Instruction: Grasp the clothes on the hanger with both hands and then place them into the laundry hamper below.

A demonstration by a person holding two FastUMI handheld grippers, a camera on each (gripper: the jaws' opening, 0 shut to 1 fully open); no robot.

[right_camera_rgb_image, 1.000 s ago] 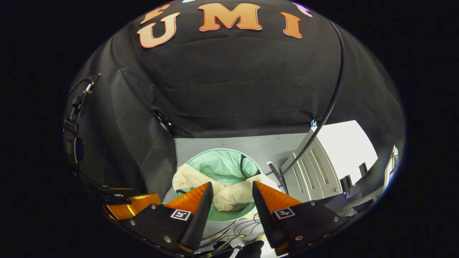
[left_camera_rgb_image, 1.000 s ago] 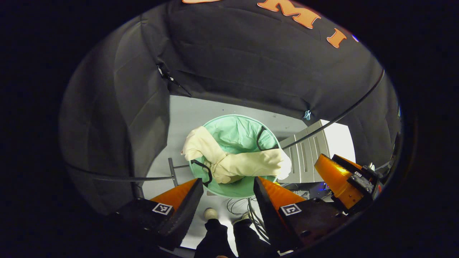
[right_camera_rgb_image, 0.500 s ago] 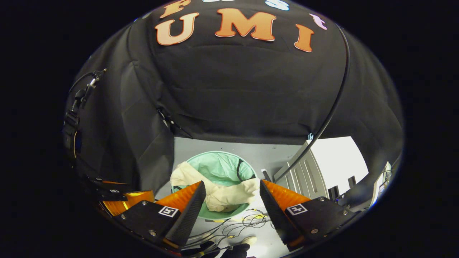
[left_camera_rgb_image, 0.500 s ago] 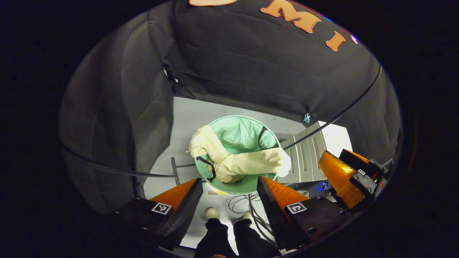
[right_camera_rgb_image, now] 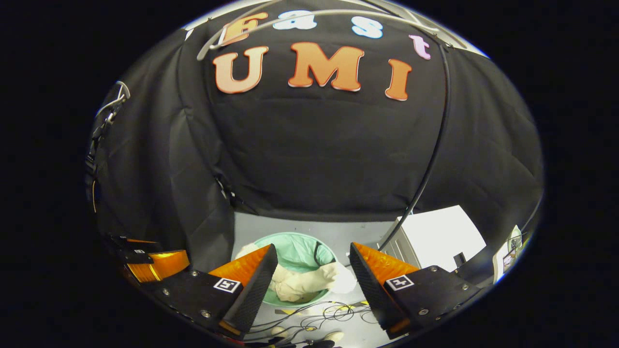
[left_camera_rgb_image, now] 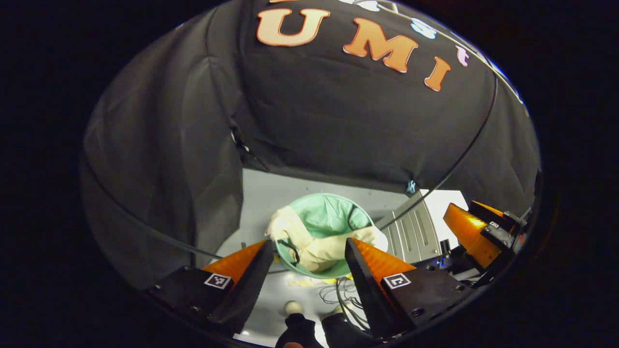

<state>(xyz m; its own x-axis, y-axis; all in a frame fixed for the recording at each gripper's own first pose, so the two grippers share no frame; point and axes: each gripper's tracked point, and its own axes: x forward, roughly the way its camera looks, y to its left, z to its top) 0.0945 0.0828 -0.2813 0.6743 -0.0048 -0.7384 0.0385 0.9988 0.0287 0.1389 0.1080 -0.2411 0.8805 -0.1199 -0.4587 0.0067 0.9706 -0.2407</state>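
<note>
Clothes (left_camera_rgb_image: 323,245) drape over hamper (left_camera_rgb_image: 333,217) rim — both tools apparently spread.

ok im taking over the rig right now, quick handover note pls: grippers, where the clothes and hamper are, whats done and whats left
Left gripper: open, holding nothing, high above the hamper.
Right gripper: open, holding nothing, also high above the hamper.
Laundry hamper: green, on the grey floor below both grippers.
Clothes: the cream garment lies in the hamper, but one part hangs over the left rim and another over the right rim.
Done: garment released into the hamper.
Left: probably only tucking the overhanging parts inside, if a neater result is wanted. I cannot tell whether other clothes remain on the hanger.
</note>
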